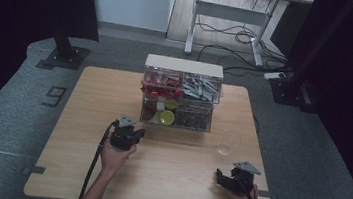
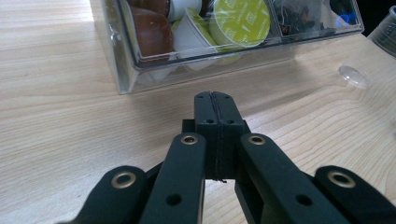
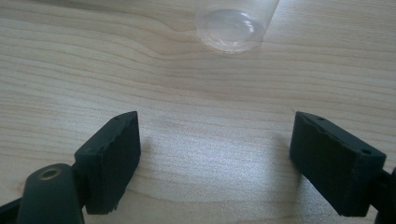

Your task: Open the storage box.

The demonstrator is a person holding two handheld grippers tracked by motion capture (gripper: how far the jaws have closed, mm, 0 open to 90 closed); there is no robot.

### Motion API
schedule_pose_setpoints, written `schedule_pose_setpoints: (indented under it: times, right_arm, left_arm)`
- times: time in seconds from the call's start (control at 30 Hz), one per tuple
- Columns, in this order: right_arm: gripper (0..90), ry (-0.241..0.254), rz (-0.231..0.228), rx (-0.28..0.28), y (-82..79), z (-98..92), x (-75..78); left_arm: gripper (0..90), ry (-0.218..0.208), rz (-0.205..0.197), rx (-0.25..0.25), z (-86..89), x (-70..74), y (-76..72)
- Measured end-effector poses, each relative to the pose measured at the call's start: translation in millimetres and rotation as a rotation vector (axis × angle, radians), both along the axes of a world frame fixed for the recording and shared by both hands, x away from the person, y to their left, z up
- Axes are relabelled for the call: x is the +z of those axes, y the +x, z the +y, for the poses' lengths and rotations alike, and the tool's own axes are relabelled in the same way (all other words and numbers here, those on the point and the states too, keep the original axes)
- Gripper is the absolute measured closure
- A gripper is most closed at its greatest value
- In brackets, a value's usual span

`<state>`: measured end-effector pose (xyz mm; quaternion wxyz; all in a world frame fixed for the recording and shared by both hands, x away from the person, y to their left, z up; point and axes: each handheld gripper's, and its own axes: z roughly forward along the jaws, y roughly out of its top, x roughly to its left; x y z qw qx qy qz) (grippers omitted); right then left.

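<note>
A pale wooden counter (image 1: 86,119) is seen from above, with a person's forearms entering from the six o'clock edge. A clear plastic organizer box (image 1: 180,94) stands toward twelve o'clock on the counter, divided into compartments on two levels. Red items are stored in its upper left compartment and grey ones in its upper right. Coffee capsules (image 2: 239,21) with green and brown lids are kept in the lower left compartment, and dark items in the lower right.

The left hand-held gripper (image 1: 127,135) is held just short of the box, at about seven o'clock from it, pointing toward the capsule compartment. In the left gripper view its jaws are seen pressed fully together, with nothing between them, and the front wall of the box lies near, at twelve o'clock from the tips, without being touched.

The right hand-held gripper (image 1: 229,180) is held low over the counter near the five o'clock corner. Its jaws are spread wide apart and nothing is held; bare wood is seen between them.

A small clear plastic cup (image 3: 236,23) stands upright on the counter at twelve o'clock from the right hand-held gripper, apart from its tips. From above, the cup is placed at about four o'clock from the box.
</note>
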<state>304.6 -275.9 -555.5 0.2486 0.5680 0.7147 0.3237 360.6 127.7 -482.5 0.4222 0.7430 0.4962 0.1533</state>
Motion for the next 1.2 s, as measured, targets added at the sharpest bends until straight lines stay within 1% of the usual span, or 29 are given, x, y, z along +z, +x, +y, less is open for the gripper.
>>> schedule_pose_setpoints:
  times: [0.1,0.3,0.43,0.57,0.83,0.97,1.2]
  right_arm:
    - [16.5,0.0,0.0,0.0,0.0,0.0,0.0]
    - [16.5,0.0,0.0,0.001,0.0,0.0,0.0]
    - [16.6,0.0,-0.001,0.001,0.0,0.0,0.0]
    - [16.8,0.0,-0.001,0.002,-0.1,0.0,0.0]
    - [17.0,0.0,-0.001,0.003,-0.1,0.0,0.0]
    - [17.1,0.0,-0.001,0.003,-0.1,0.0,0.0]
    - [17.0,0.0,-0.002,0.003,-0.1,-0.1,0.0]
  left_arm:
    - [90.0,0.012,0.0,-0.001,-3.2,-0.5,2.1]
    - [90.0,0.023,0.006,-0.001,-7.7,-2.1,7.3]
    - [90.0,0.035,0.02,-0.002,-11.7,-5.5,12.7]
    - [90.0,0.039,0.024,0.002,-14.7,-8.1,16.6]
    - [90.0,0.052,0.033,0.002,-17.9,-10.7,24.2]
    - [90.0,0.065,0.04,-0.002,-20.2,-10.9,29.2]
    - [90.0,0.07,0.045,0.003,-21.5,-11.5,35.2]
